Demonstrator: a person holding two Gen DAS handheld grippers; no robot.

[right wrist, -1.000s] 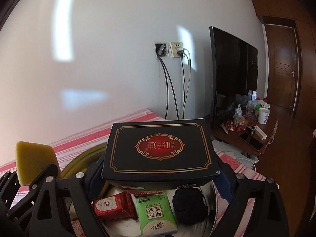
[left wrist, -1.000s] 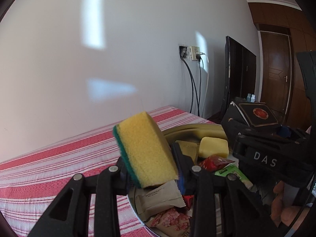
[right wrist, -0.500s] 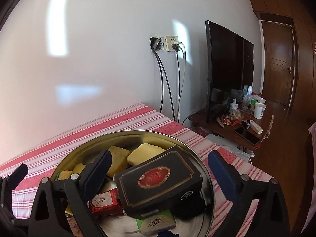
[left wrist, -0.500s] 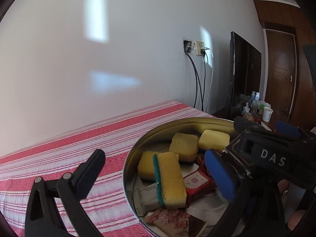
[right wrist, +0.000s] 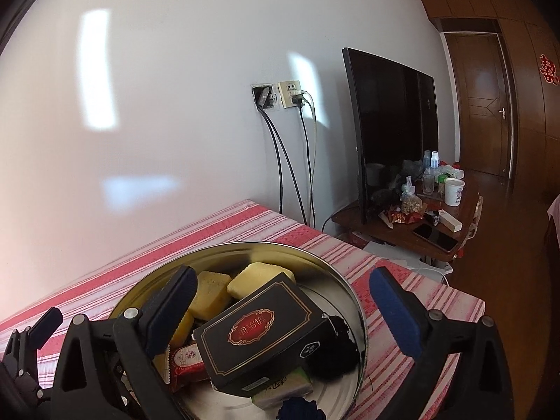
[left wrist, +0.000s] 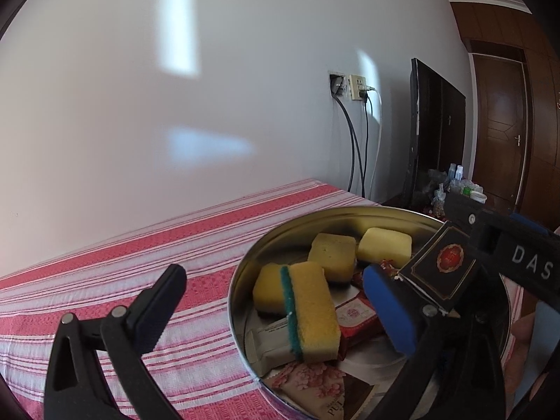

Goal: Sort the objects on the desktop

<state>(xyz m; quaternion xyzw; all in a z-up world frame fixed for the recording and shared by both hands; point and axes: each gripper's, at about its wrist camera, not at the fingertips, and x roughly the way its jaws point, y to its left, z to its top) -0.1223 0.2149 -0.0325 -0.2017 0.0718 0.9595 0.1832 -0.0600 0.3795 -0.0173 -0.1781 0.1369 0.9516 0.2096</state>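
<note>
A round metal tin (left wrist: 241, 280) stands on the red striped cloth. In it a yellow sponge with a green side (left wrist: 311, 315) lies loose across other sponges and packets. My left gripper (left wrist: 273, 308) hangs open just above it, both pads clear of it. A black box with a red emblem (right wrist: 262, 329) rests tilted on the tin's (right wrist: 336, 269) contents. Around the box my right gripper (right wrist: 283, 311) stands open, neither pad touching it. The left wrist view shows the same box (left wrist: 441, 266) under the right gripper's body.
The tin also holds two plain yellow sponges (right wrist: 259, 276), a red packet (right wrist: 185, 360), a green tissue pack (right wrist: 283, 388) and a black lump (right wrist: 332, 346). Right of the table's edge stand a television (right wrist: 392, 133) and a cluttered low table (right wrist: 420, 224). Cables (right wrist: 290, 164) hang from wall sockets.
My left gripper opened and the sponge dropped into the tin. My right gripper opened too, and the black box came down onto the tin's contents.
</note>
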